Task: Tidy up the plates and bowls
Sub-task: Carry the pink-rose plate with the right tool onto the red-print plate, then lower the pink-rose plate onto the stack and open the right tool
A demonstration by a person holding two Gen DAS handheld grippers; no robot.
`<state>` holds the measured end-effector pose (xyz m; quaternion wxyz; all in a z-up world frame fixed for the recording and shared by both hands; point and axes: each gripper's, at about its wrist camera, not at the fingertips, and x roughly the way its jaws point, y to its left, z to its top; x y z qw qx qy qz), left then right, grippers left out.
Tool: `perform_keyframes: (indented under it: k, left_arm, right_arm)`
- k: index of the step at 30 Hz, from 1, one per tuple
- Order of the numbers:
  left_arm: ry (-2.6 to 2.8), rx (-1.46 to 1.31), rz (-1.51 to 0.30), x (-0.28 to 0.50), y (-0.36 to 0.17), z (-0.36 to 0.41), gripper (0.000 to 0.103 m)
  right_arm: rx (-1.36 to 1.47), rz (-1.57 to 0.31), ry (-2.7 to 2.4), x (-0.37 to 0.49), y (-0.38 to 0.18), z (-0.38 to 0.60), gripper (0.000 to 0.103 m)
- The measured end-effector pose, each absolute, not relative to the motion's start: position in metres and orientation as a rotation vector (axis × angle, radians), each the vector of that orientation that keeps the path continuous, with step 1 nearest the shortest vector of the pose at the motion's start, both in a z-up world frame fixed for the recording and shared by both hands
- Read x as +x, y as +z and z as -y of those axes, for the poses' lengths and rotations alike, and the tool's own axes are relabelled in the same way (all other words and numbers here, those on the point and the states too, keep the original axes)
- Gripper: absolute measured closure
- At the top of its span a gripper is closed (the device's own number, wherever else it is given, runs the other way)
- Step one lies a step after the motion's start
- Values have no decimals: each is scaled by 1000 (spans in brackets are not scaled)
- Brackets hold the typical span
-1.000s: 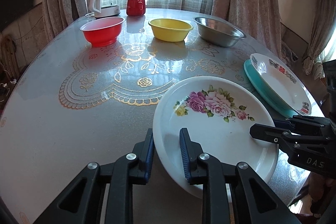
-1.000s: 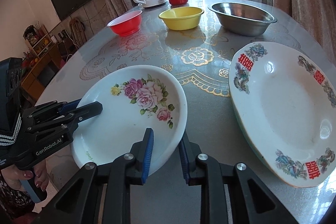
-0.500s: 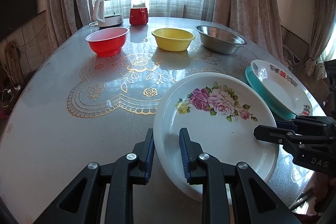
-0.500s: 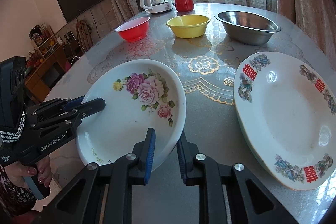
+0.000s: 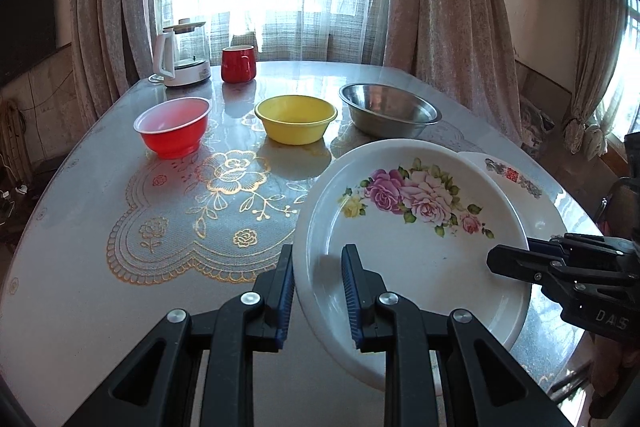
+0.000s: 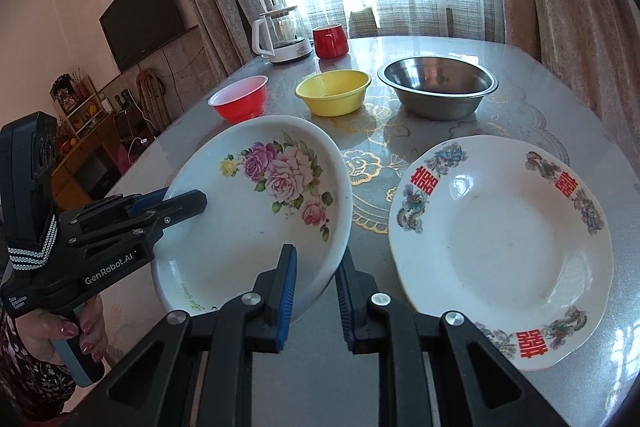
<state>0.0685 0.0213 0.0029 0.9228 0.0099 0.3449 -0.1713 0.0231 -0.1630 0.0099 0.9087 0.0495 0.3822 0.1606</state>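
You hold the rose-patterned plate [image 5: 416, 227] by both hand-held grippers: the left hand-held gripper [image 5: 318, 291] is clamped on its near-left rim, and the right hand-held gripper [image 6: 316, 291] is clamped on the opposite rim. The plate appears raised off the desk [image 5: 80, 227] and tilted, just beside the white plate with red characters [image 6: 504, 239], which rests on the desk at your right. Whether another plate lies beneath that one cannot be told here. Judge the task as partly done: this plate is in transit, most likely toward the red-character plate, and is not yet set down. The red bowl [image 5: 173, 125], the yellow bowl [image 5: 296, 119] and the steel bowl [image 5: 390, 111] stand apart in a row, not yet nested, near the kettle [image 5: 182, 55] and the red mug [image 5: 239, 63].
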Motion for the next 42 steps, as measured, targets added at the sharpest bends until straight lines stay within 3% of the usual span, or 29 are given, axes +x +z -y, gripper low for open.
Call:
perform_keyframes:
  k: [21,42]
  left_arm:
    - [-556,139,-745,97,10,112,80]
    - [-559,280,-783,103,-13,165,80]
  right_arm:
    - [255,-753,97,8,19,280,84]
    - [346,-833,-4,25,-4,328,84]
